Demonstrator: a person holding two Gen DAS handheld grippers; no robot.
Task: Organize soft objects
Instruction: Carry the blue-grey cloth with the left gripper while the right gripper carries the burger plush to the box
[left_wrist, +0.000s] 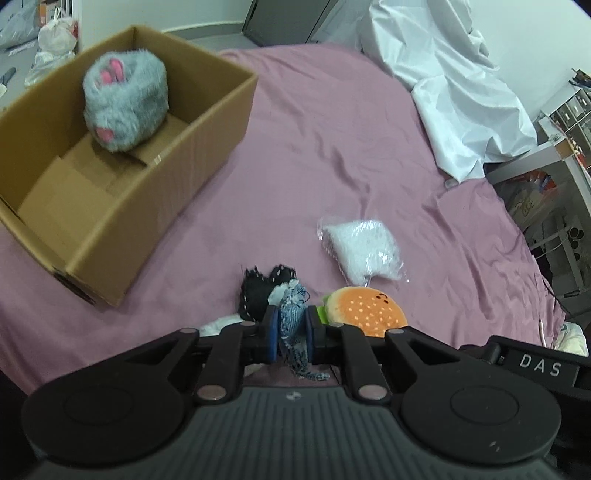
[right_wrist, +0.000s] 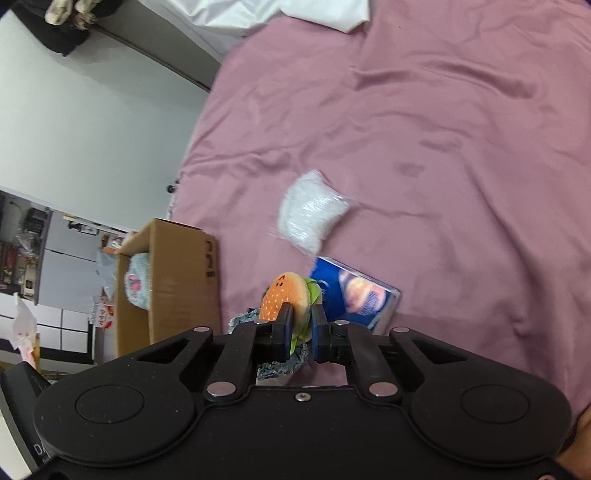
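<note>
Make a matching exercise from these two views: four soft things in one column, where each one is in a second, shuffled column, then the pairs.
Things
1. grey furry plush
2. burger plush
3. denim toy
4. white bagged item

Places
A. lying loose on the pink bedsheet
B. clamped in the left gripper
C. inside the cardboard box
D. clamped in the right gripper

Pairs: 1-C, 2-D, 3-B, 4-A
</note>
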